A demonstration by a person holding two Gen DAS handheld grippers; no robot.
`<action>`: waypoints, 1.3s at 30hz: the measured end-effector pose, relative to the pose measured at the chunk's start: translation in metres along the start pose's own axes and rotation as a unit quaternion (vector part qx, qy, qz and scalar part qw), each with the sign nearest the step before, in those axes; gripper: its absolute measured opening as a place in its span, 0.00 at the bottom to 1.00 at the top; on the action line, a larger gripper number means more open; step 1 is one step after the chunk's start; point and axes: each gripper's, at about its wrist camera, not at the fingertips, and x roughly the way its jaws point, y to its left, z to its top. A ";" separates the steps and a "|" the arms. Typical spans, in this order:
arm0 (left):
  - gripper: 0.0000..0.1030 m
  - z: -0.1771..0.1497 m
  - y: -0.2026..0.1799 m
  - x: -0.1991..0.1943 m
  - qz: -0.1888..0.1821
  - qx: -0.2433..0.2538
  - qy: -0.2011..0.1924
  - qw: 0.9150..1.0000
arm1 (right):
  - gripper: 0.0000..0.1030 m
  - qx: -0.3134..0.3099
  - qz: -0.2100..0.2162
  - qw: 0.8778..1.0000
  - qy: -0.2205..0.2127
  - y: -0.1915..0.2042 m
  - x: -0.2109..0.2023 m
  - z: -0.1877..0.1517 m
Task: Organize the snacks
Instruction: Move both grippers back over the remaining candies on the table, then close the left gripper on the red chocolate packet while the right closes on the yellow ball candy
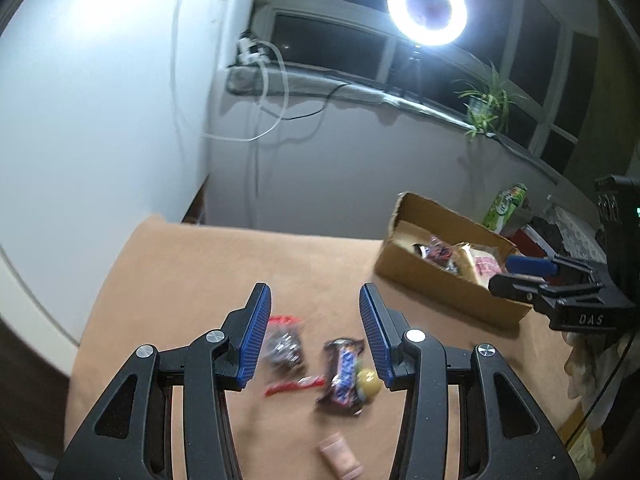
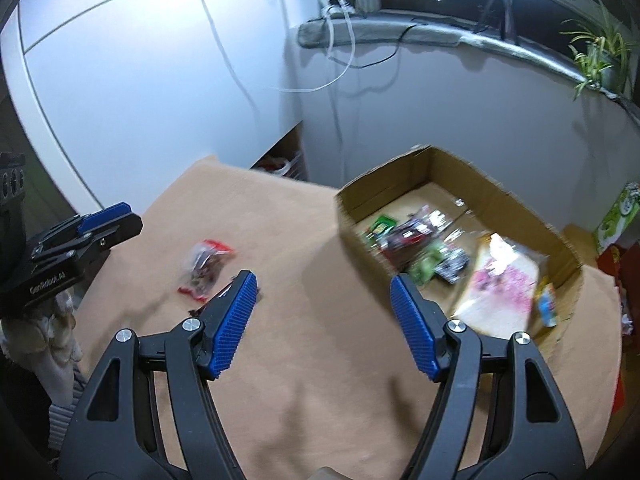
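Tongs first: left gripper [image 1: 315, 332] is standing released, nothing between its blue pads, pointing down over the tan tabletop [image 1: 200, 264]. Right gripper [image 2: 323, 322] is likewise spread wide and carrying nothing; only bare table is showing between its jaws.

Under and just ahead of the left gripper, loose snacks are still lying on the table: a clear packet with red ends [image 1: 285, 346], a dark chocolate bar [image 1: 343, 376], a small yellowish round thing [image 1: 368, 383] touching the bar's right side, and a pale pinkish item [image 1: 342, 456] nearer the camera. Motion blur is smearing all 4, so labels are staying unread.

Ahead and right of the right gripper, the cardboard box [image 2: 404, 172] is sitting open, already holding several wrappers: green, dark red, black, a big pink-and-white bag [image 2: 500, 284]. The same clear red-ended packet is showing left of the right gripper's left pad.

Progress, judging by layout: roughly halfway or a bit past. Box is holding more than the table. At least 4 pieces are waiting for pickup, all closest to the left gripper; neither hand is gripping 1 yet.
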 end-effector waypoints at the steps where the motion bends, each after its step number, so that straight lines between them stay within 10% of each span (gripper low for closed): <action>1: 0.44 -0.003 0.004 -0.001 0.003 -0.004 0.002 1.000 | 0.70 0.000 0.006 1.000 0.005 0.003 0.004 -0.003; 12: 0.44 -0.024 0.032 0.006 0.008 -0.038 0.031 0.999 | 0.70 0.004 0.060 0.997 0.049 0.034 0.052 -0.028; 18: 0.44 -0.033 0.031 0.022 -0.004 -0.043 0.050 0.998 | 0.48 0.007 0.080 0.994 0.074 0.041 0.076 -0.038; 39: 0.44 -0.040 0.035 0.072 -0.008 -0.049 0.100 0.994 | 0.34 0.019 0.127 0.986 0.108 0.052 0.114 -0.046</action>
